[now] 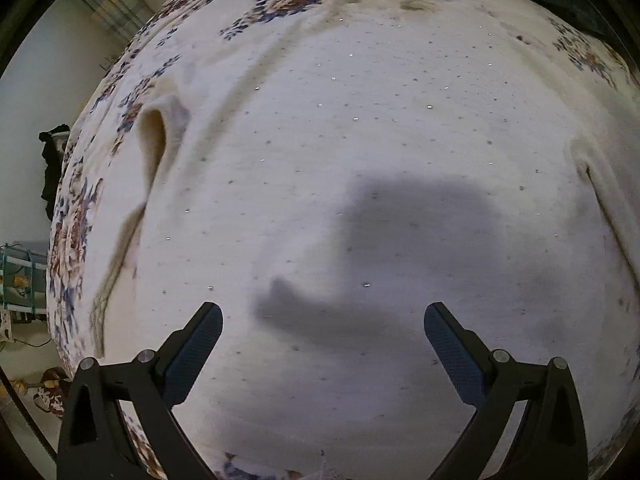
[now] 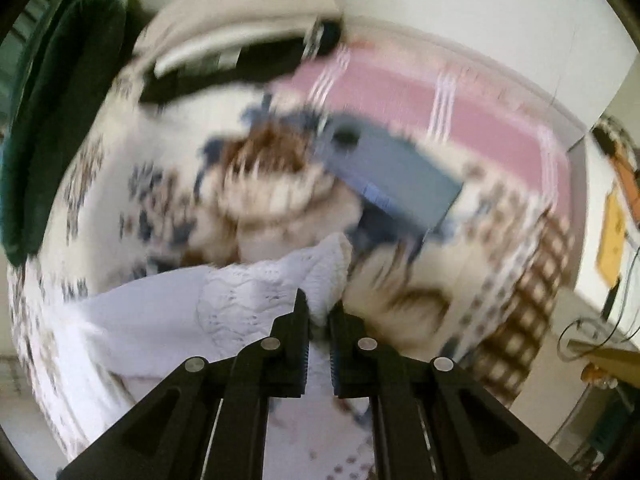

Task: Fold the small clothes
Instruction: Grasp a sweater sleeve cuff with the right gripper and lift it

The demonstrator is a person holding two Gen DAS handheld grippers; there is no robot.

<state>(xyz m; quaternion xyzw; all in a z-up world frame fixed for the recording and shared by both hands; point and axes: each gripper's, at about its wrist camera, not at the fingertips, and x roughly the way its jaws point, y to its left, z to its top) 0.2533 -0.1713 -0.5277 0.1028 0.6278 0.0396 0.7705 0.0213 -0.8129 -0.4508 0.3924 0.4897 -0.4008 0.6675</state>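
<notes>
A cream knitted garment (image 1: 360, 140) with small sparkling dots lies spread flat on a floral bedspread (image 1: 76, 240) and fills the left wrist view. A sleeve cuff (image 1: 156, 136) stands up at its left. My left gripper (image 1: 323, 320) is open and empty just above the cloth. In the blurred right wrist view, my right gripper (image 2: 319, 312) is shut on a ribbed edge of the white knit garment (image 2: 256, 292) and holds it lifted over the bed.
A grey flat box (image 2: 392, 172) lies on the floral bedspread (image 2: 168, 200) beyond the right gripper. A pink striped cloth (image 2: 420, 96) and dark clothes (image 2: 224, 68) lie at the far side. The bed edge and floor clutter (image 1: 24, 280) are at the left.
</notes>
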